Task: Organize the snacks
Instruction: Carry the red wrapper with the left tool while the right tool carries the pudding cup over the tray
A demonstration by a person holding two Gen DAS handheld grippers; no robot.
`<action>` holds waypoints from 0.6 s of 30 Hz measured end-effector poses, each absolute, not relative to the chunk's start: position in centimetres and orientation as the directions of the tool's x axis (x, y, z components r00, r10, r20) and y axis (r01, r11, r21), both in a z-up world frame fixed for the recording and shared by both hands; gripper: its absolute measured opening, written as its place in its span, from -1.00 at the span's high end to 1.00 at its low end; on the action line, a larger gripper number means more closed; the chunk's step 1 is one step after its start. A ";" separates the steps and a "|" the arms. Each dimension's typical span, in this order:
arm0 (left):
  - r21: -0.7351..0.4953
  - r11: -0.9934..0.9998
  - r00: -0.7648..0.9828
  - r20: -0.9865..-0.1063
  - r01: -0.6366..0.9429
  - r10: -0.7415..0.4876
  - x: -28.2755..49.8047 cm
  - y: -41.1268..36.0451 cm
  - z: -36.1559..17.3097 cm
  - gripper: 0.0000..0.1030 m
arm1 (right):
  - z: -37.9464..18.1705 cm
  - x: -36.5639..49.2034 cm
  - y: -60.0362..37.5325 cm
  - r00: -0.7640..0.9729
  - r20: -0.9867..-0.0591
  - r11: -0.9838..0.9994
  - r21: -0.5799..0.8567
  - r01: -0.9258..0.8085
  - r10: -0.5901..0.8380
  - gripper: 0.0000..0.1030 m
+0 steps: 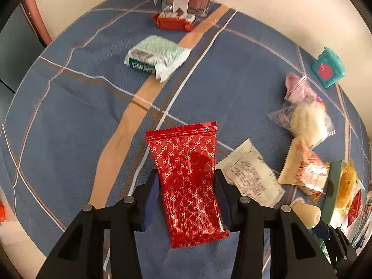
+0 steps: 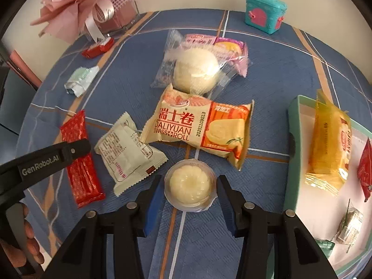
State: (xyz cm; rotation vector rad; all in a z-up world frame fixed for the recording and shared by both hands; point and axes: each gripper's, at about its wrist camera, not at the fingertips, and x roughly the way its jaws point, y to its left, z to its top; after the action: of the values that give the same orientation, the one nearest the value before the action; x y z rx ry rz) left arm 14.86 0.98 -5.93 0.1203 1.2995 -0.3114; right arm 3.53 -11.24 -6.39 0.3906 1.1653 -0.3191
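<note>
In the left wrist view my left gripper (image 1: 187,176) is shut on a red patterned snack packet (image 1: 188,160), its pads pressing both long sides above the blue checked tablecloth (image 1: 69,127). The right wrist view shows my right gripper (image 2: 190,181) shut on a small clear cup of pale jelly (image 2: 190,186). The red packet (image 2: 81,162) also shows there at the left, under the left gripper's finger (image 2: 74,150). A green-rimmed tray (image 2: 293,121) at the right holds a yellow cake packet (image 2: 330,139), a red packet (image 2: 365,167) and a small wrapped sweet (image 2: 350,225).
Loose on the cloth lie a Swiss roll packet (image 2: 197,127), a white packet (image 2: 129,148), a wrapped round bun (image 2: 197,69), a pink packet (image 2: 223,44), a green packet (image 2: 80,80) and a small red one (image 2: 98,48). A teal toy box (image 2: 265,12) and a boxed bouquet (image 2: 93,7) stand behind.
</note>
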 end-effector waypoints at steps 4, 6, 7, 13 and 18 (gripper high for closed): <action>-0.109 0.952 0.267 -0.945 0.288 -0.189 14.4 1.5 -4.2 0.09 | -5.0 2.7 -11.6 0.387 -0.921 0.886 0.146 0.441 -0.041 0.04; -0.118 0.951 0.282 -0.938 0.286 -0.201 14.1 1.7 -3.3 0.09 | -4.3 2.3 -11.9 0.403 -0.914 0.883 0.156 0.443 -0.040 0.04; -0.121 0.951 0.289 -0.935 0.286 -0.205 14.0 1.8 -3.0 0.09 | -3.9 2.0 -12.1 0.410 -0.911 0.882 0.159 0.444 -0.042 0.04; -0.132 0.946 0.345 -0.909 0.297 -0.235 14.0 1.8 -0.3 0.10 | -1.6 0.6 -12.7 0.443 -0.894 0.879 0.162 0.448 -0.061 0.04; -0.138 0.941 0.385 -0.886 0.310 -0.257 13.7 1.5 1.9 0.10 | -0.9 0.5 -13.1 0.460 -0.885 0.877 0.163 0.452 -0.072 0.04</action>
State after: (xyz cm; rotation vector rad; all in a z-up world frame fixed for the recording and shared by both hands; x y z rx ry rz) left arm 13.71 1.50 1.92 0.0528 1.1189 -0.3611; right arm 0.51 -13.08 -0.89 0.4064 1.0496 -0.3337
